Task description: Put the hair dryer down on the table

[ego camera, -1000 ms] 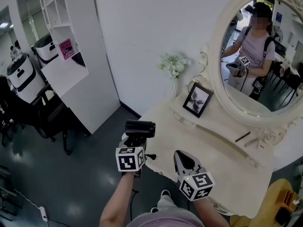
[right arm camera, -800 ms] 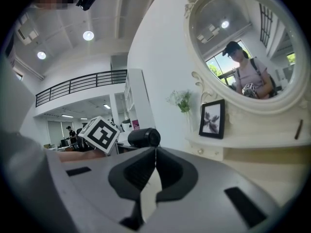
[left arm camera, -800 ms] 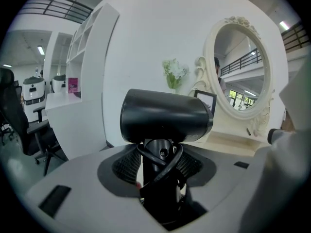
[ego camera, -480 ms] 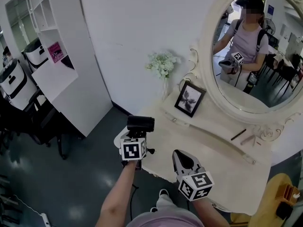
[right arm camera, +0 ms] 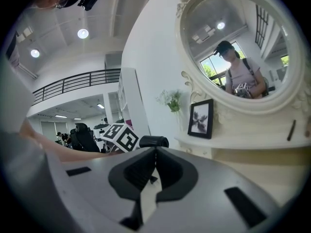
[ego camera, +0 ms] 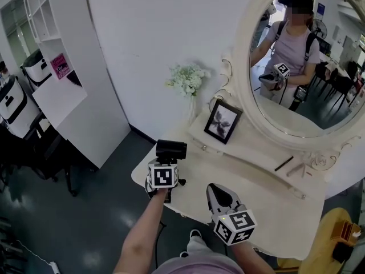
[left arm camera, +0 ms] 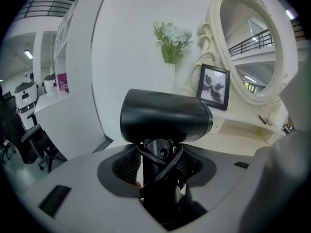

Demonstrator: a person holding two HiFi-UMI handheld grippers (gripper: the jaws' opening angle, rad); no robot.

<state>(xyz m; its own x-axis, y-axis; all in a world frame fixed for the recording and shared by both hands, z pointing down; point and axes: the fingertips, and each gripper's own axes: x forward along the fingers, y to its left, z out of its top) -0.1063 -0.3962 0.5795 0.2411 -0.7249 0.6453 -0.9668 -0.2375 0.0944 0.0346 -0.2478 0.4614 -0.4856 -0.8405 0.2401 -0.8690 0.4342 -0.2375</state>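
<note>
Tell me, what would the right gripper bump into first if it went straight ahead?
Probably the hair dryer: it shows just past the tips of the right gripper. Depth is unclear, so it might slip past toward the wall.

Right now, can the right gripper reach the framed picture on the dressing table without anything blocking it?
Probably yes. The right gripper is empty, jaws together, and only bare table lies between it and the framed picture; the hair dryer is off to the left.

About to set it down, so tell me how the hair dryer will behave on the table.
The hair dryer looks top-heavy, wide barrel over slim handle, so upright it would probably tip. Its round barrel may roll. The cord round the handle looks floppy.
</note>
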